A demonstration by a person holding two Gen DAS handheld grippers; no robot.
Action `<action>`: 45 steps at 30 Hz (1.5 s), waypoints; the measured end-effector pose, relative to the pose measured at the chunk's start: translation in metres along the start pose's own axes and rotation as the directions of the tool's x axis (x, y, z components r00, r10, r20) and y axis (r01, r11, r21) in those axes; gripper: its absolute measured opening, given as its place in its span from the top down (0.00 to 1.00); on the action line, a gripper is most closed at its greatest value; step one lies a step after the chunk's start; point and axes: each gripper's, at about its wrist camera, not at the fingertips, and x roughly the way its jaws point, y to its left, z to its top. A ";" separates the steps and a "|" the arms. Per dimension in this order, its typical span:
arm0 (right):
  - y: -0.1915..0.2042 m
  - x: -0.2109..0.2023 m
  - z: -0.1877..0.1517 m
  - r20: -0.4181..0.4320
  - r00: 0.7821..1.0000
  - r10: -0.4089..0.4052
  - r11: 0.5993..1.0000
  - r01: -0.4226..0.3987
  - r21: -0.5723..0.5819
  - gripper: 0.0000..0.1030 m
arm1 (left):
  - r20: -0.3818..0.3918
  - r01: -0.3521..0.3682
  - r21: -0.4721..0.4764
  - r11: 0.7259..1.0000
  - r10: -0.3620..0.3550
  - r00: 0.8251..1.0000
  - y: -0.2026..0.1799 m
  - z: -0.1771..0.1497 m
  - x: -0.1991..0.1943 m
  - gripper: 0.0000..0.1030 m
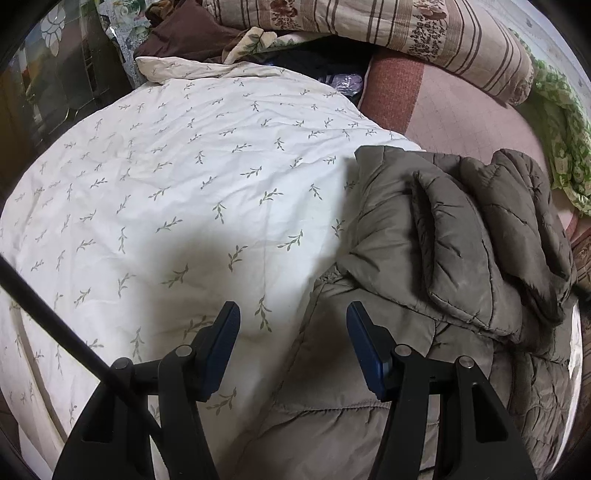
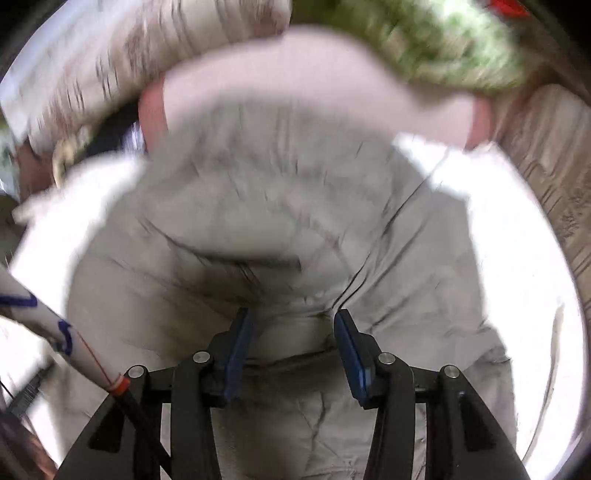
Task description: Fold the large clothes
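**Grippers angled down over a padded jacket on the bed**

Grippers both tilt steeply downward toward the bed. The left gripper (image 1: 293, 314) hangs above the line where the quilted grey-brown jacket (image 1: 461, 236) meets the cream leaf-print duvet (image 1: 184, 166); its left finger is over the duvet, its right finger over the jacket's lower panel. The right gripper (image 2: 293, 321) points down at the middle of the same jacket (image 2: 277, 206), which fills the centre of its view.

No hand or sleeve shows in either view; only the black finger arms and blue pads are visible. The right wrist view is heavily smeared, so the jacket's seams and folds there are hard to read, and the duvet around it is blown out to white. A striped floral quilt (image 1: 406, 33) and a green patterned cloth (image 1: 561, 122) lie at the far edge of the bed. A dark cable (image 1: 55, 317) crosses the lower left of the left view. The jacket's lower part is cut off by the frame.

The left jaws stand about half open, with nothing between the 2 pads. The right jaws are also parted about halfway; a ridge of jacket fabric sits in the gap, but blur hides whether the pads (image 2: 242, 332) press on it.
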 end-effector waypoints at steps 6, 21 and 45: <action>0.057 -0.021 0.020 0.076 0.995 0.062 0.994 -0.054 -0.094 0.51 | -0.012 -0.003 0.001 1.000 0.003 1.000 0.000 0.000 0.003 0.43; 0.138 0.017 0.006 0.034 0.994 0.104 0.971 -0.094 -0.220 0.51 | -0.035 0.010 -0.056 0.998 -0.012 0.999 0.018 0.010 0.006 0.43; 0.006 0.041 -0.003 -0.101 0.994 0.035 0.997 -0.042 -0.071 0.42 | -0.083 0.008 0.019 1.000 -0.006 0.997 0.002 0.001 0.021 0.43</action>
